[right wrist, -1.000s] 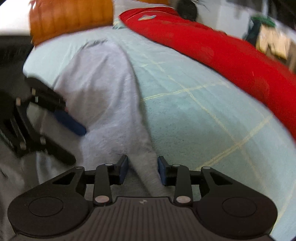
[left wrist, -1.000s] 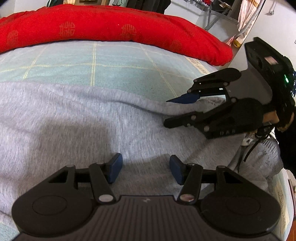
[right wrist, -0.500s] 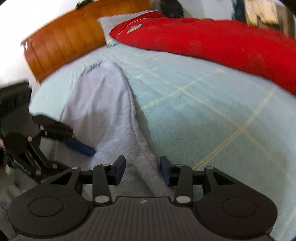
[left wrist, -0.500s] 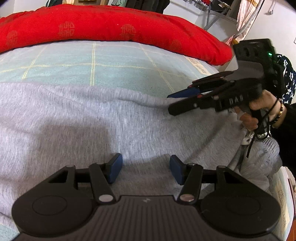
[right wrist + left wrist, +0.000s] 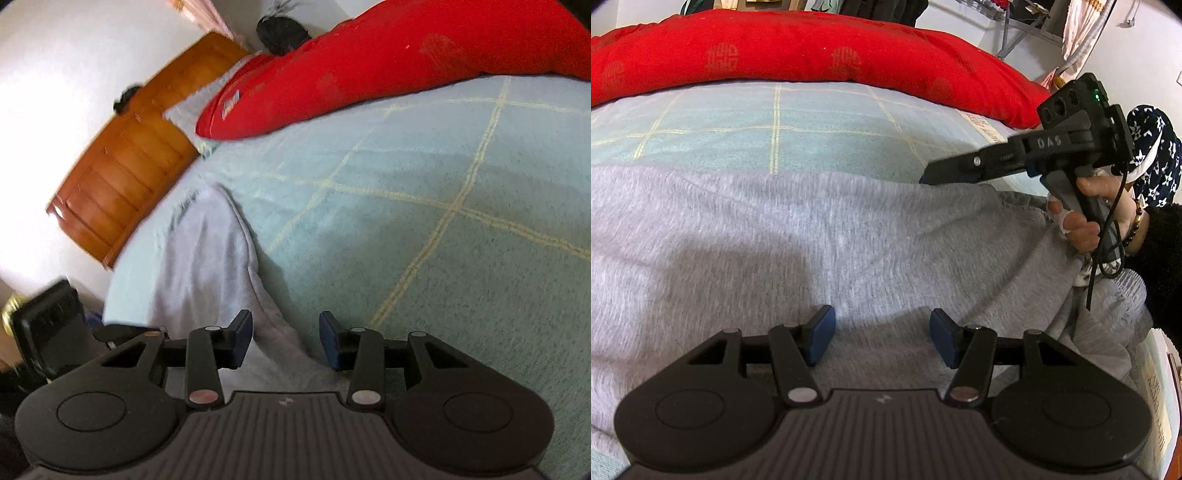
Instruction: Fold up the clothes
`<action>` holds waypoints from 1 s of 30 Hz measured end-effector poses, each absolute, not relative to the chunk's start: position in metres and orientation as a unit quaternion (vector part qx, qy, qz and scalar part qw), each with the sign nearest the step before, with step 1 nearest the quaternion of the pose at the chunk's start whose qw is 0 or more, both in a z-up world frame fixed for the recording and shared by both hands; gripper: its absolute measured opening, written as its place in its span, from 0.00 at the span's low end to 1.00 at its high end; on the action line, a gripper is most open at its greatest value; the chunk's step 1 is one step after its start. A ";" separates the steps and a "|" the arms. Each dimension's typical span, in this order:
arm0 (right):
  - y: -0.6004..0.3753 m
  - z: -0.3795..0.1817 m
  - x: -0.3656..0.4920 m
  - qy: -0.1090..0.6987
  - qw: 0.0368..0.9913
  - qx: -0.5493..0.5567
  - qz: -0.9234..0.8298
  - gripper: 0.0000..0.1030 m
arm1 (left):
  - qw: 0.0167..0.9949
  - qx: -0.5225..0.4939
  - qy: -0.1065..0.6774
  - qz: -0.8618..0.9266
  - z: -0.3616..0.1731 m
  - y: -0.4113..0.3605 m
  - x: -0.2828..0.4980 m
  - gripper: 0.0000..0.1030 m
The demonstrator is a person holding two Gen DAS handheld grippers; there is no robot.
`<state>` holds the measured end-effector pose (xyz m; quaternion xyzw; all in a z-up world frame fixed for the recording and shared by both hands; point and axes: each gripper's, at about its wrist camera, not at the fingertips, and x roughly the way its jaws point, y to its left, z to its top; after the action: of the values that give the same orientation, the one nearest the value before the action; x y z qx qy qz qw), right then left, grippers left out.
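The left tool (image 5: 879,334) hangs with its jaws wide apart over the grey garment (image 5: 798,243), gripping nothing. The right tool (image 5: 286,338) is likewise spread wide, straddling the garment's far edge where it meets the bed (image 5: 424,240). The garment lies spread across the bed, on the near side of the red quilt (image 5: 798,48), with its right end bunched. It looks like a soft, thick knit, limp and light, likely to sag and drag; pinching hems or corners probably gives the surest hold.
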<state>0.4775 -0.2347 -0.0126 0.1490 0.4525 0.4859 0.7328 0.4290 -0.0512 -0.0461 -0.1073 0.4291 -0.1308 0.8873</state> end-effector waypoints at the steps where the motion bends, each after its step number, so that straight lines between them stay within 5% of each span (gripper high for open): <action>1: -0.236 -0.012 0.479 0.450 0.735 0.152 0.483 0.44 | 0.887 -0.107 0.429 -0.131 -0.046 -0.051 0.429 0.55; 7: -0.215 -0.009 0.468 0.448 0.751 0.054 0.483 0.42 | 0.887 -0.108 0.430 -0.132 -0.046 -0.051 0.429 0.55; 10: -0.200 -0.001 0.453 0.430 0.765 -0.027 0.478 0.30 | 0.887 -0.102 0.431 -0.130 -0.043 -0.053 0.430 0.55; 11: -0.197 0.001 0.447 0.425 0.766 -0.050 0.480 0.19 | 0.888 -0.098 0.431 -0.128 -0.040 -0.055 0.430 0.55; 15: -0.181 0.010 0.425 0.391 0.781 -0.140 0.466 0.08 | 0.889 -0.096 0.430 -0.128 -0.031 -0.059 0.429 0.55; 25: -0.187 0.011 0.459 0.393 0.822 -0.154 0.381 0.05 | 0.889 -0.085 0.434 -0.117 -0.027 -0.059 0.417 0.61; 30: -0.209 0.025 0.455 0.380 0.830 -0.108 0.394 0.14 | 0.873 -0.095 0.462 -0.129 -0.035 -0.049 0.400 0.59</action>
<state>0.4555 -0.2092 0.0250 -0.1076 0.3797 0.3940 0.8301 0.3998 -0.0494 -0.0351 -0.0945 0.4616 -0.1287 0.8726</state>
